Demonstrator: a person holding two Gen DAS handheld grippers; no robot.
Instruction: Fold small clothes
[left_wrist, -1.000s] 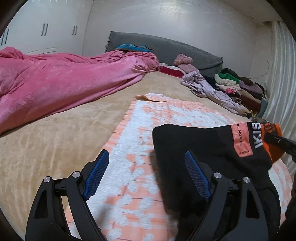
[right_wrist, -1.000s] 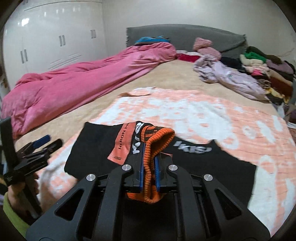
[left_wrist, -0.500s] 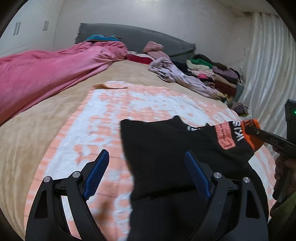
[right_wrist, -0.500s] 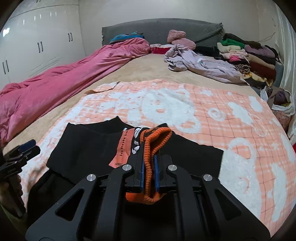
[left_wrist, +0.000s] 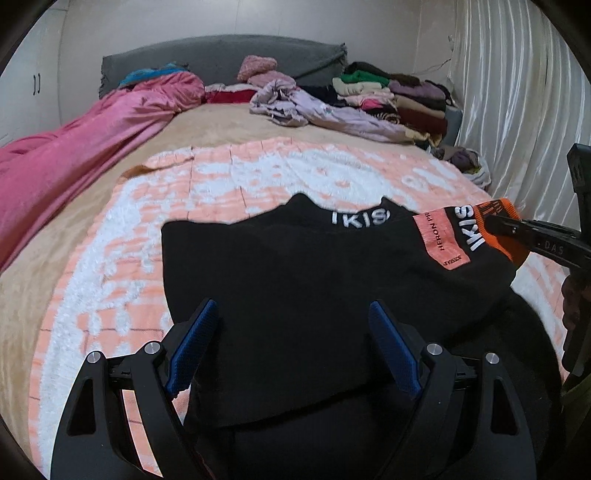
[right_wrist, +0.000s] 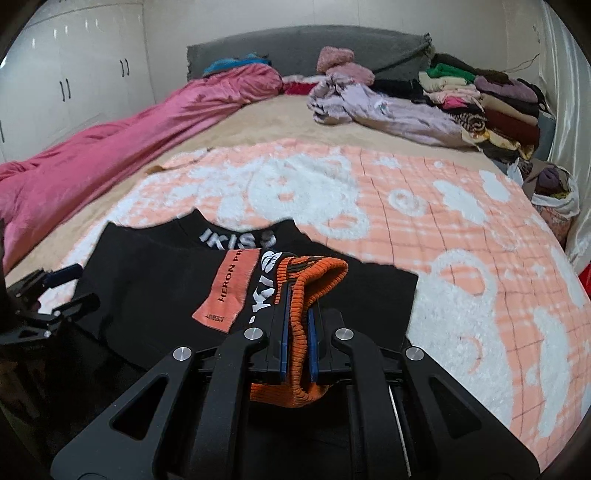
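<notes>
A black garment (left_wrist: 303, 280) with white "IKIS" lettering, an orange label and an orange ribbed cuff (right_wrist: 317, 273) lies on the orange-and-white blanket (left_wrist: 258, 177). My right gripper (right_wrist: 296, 310) is shut on the orange cuff and holds that sleeve folded over the garment's body (right_wrist: 155, 280); it shows at the right edge of the left wrist view (left_wrist: 532, 240). My left gripper (left_wrist: 291, 336) is open, its jaws spread above the garment's near part, holding nothing. It shows at the far left of the right wrist view (right_wrist: 51, 291).
A pink duvet (left_wrist: 81, 147) lies along the left of the bed. A lilac garment (right_wrist: 388, 107) and a stack of folded clothes (right_wrist: 491, 103) sit at the far right by the grey headboard (left_wrist: 221, 59). A bag of clothes (right_wrist: 554, 188) and curtains are on the right.
The left gripper has swung right and now sits over the garment, still open. The right gripper still holds the orange cuff and has carried it a little over the garment.
</notes>
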